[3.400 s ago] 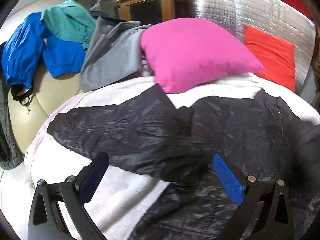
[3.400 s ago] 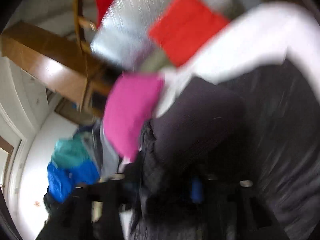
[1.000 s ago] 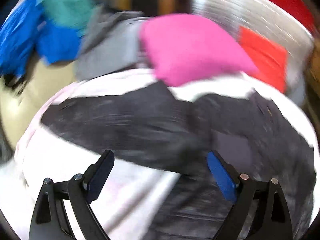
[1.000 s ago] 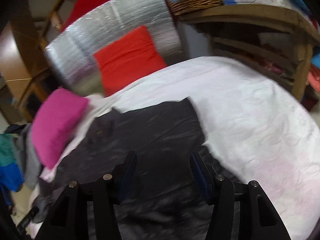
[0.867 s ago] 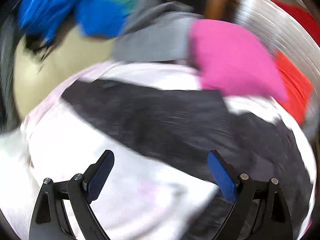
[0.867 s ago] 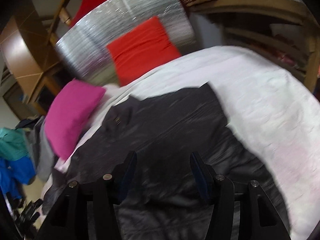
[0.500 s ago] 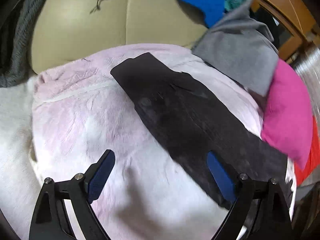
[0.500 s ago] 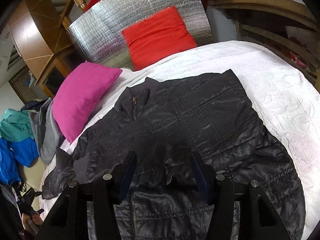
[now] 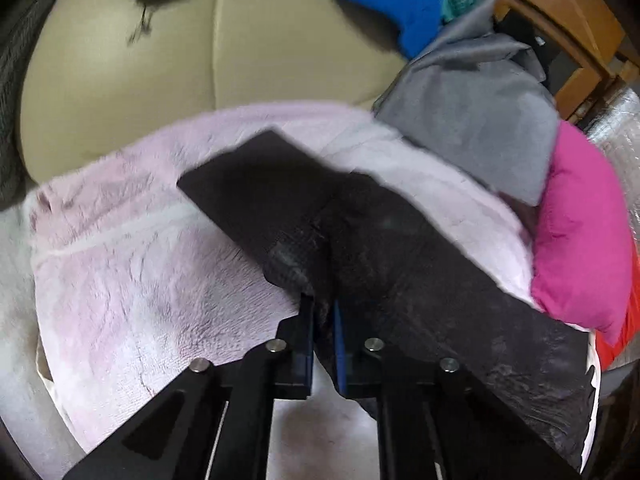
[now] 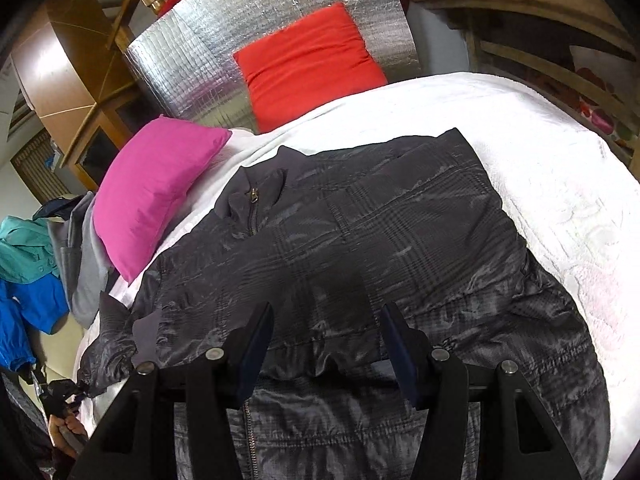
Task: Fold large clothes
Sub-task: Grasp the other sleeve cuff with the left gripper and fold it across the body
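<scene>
Dark plaid jacket on a pale bedcover

The jacket (image 10: 360, 248) is showing charcoal with a faint plaid check; the bedcover (image 10: 540, 152) is looking white to pale pink, the two cushions (image 10: 148, 192) (image 10: 308, 64) glowing magenta and red against a silver quilted panel (image 10: 224, 60).

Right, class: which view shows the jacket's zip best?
The right wrist view: the zip runs down from the collar of the jacket, sharp and unobstructed. The left wrist view shows only a blurred sleeve pinched in the left tool, no zip.

Bed (image 10: 560, 168) w/ silver headboard (image 10: 248, 40), wood shelves (image 10: 552, 60) beside.
</scene>
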`<state>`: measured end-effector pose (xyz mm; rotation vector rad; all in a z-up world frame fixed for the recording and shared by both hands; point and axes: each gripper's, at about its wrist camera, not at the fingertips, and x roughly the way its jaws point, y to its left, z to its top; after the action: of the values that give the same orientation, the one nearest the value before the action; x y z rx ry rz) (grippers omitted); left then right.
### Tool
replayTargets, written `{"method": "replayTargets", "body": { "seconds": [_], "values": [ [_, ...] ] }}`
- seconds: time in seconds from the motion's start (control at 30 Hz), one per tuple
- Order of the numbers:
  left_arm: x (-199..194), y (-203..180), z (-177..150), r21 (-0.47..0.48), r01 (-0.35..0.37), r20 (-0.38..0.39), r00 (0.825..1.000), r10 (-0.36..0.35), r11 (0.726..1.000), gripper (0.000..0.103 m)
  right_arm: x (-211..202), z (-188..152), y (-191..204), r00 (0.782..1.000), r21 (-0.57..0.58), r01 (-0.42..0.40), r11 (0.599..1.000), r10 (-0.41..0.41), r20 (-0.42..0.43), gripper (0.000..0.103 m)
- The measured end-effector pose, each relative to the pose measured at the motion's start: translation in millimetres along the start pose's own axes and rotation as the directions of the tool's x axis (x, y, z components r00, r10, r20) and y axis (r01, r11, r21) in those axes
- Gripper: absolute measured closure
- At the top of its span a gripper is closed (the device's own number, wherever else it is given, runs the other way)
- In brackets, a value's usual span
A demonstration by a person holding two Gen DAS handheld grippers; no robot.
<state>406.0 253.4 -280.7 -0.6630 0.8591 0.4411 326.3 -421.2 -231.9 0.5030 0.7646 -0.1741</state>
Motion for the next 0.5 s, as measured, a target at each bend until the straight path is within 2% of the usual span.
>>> {"method": "replayTargets", "body": {
  "seconds": [0.13, 0.23, 0.3, 0.37, 0.5],
  "values": [
    [-40.3, -34.7, -4.5, 0.077, 0.096, 0.091, 0.991, -0.102, 0.992, 0.097, -4.9, 2.0, -5.7, 1.000, 0.011, 0.001, 1.000, -0.001, 0.012, 0.045],
    [-73.5, -73.5, -22.9, 0.202, 0.158, 0.137, 0.973, -0.187, 0.967, 0.097, -9.7, 3.6, -12.0, 1.000, 0.023, 0.001, 1.000, -0.002, 0.022, 0.045],
    [-90.5, -103.3, -43.1, 0.291, 0.197, 0.141, 0.959, -0.246, 0.936, 0.097, -12.4, 4.5, -16.6, 1.000, 0.034, 0.001, 0.999, -0.002, 0.027, 0.045],
    [-101.3, -135.7, -65.6, 0.379, 0.240, 0.115, 0.946, -0.303, 0.893, 0.098, -13.7, 5.0, -20.6, 1.000, 0.043, 0.001, 0.999, -0.002, 0.028, 0.045],
    [-117.6, -193.7, -125.4, 0.529, 0.331, -0.004, 0.922, -0.387, 0.781, 0.098, -14.2, 4.9, -24.9, 1.000, 0.044, 0.002, 0.999, -0.003, 0.026, 0.045]
  ]
}}
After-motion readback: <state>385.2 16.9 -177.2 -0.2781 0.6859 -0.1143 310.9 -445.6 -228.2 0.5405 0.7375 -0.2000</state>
